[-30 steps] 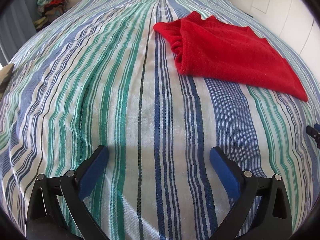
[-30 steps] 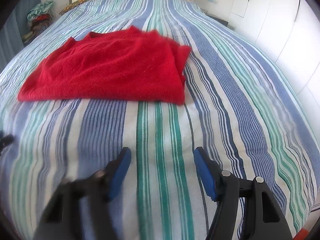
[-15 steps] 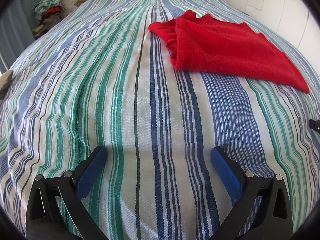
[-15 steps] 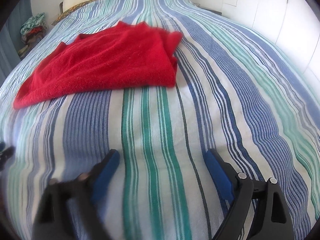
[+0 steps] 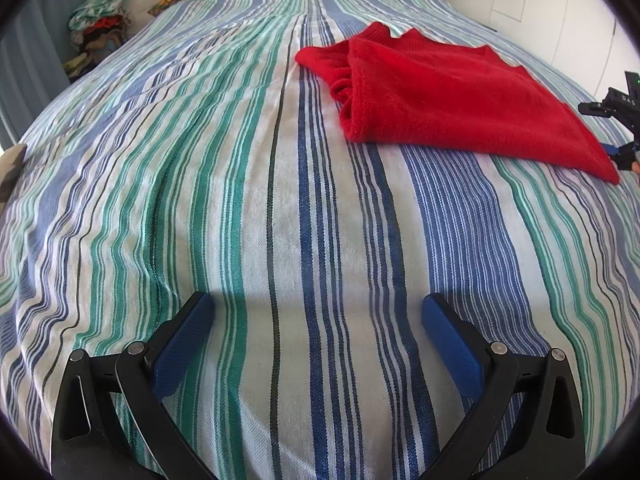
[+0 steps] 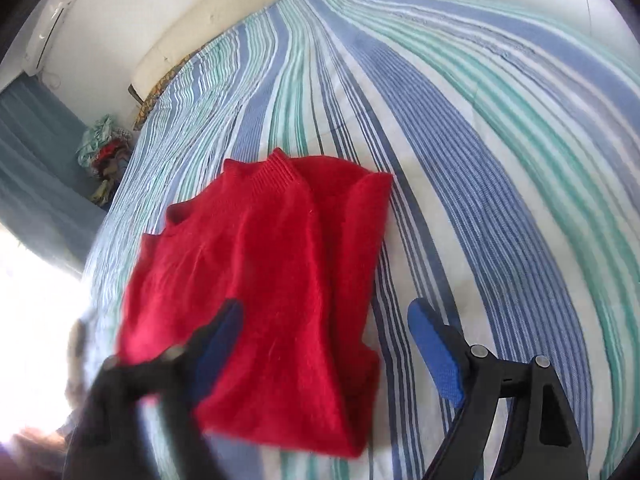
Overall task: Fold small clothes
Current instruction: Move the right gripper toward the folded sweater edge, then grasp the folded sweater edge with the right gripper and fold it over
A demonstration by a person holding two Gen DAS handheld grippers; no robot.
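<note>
Your left claw stood wide open and held nothing, its two blue-padded fingers spread apart at the bottom of the left wrist frame over bare striped bedspread. The red sweater lay folded on the bed in the upper right of that frame, well apart from the left claw, with a bunched fold at its left edge and its lower corner tapering toward the right edge of the frame. There, at the far right edge, part of your right claw showed just beside that tapering corner. In the right wrist frame, your right claw was also open and gripped nothing; its left finger, blurred, sat in front of the red sweater, while the right finger was over the bedspread just beside the garment's right edge. I cannot tell whether the left finger touched the knit. The sweater filled the centre and lower left of that frame, its ribbed neckline toward the top. A pile of mixed clothes sat at the upper left of the left wrist frame beside the bed, next to a blue curtain, and a pale pillow lay at the head of the bed.
</note>
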